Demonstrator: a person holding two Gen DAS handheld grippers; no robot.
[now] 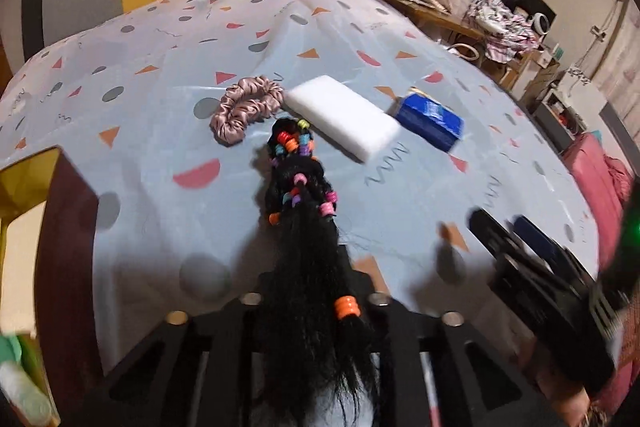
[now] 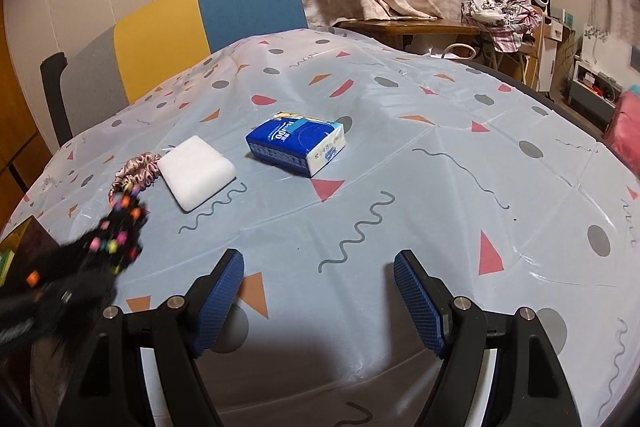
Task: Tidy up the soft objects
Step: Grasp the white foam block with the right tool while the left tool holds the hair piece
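Note:
My left gripper [image 1: 316, 291] is shut on a black hairpiece with coloured beads [image 1: 300, 195], which hangs forward over the table; it also shows blurred in the right wrist view [image 2: 108, 239]. Beyond it lie a pink satin scrunchie [image 1: 246, 107] [image 2: 136, 171], a white sponge block [image 1: 344, 115] [image 2: 196, 171] and a blue tissue pack [image 1: 430, 119] [image 2: 296, 145]. My right gripper [image 2: 318, 287] is open and empty above the tablecloth, near the front edge; it shows blurred at the right of the left wrist view [image 1: 516, 247].
A patterned light-blue tablecloth [image 2: 440, 167] covers the table. A dark box with a yellow inside [image 1: 60, 227] stands at the left edge. A grey, yellow and blue chair [image 2: 200, 23] stands behind the table. Cluttered furniture [image 2: 500, 15] stands at right.

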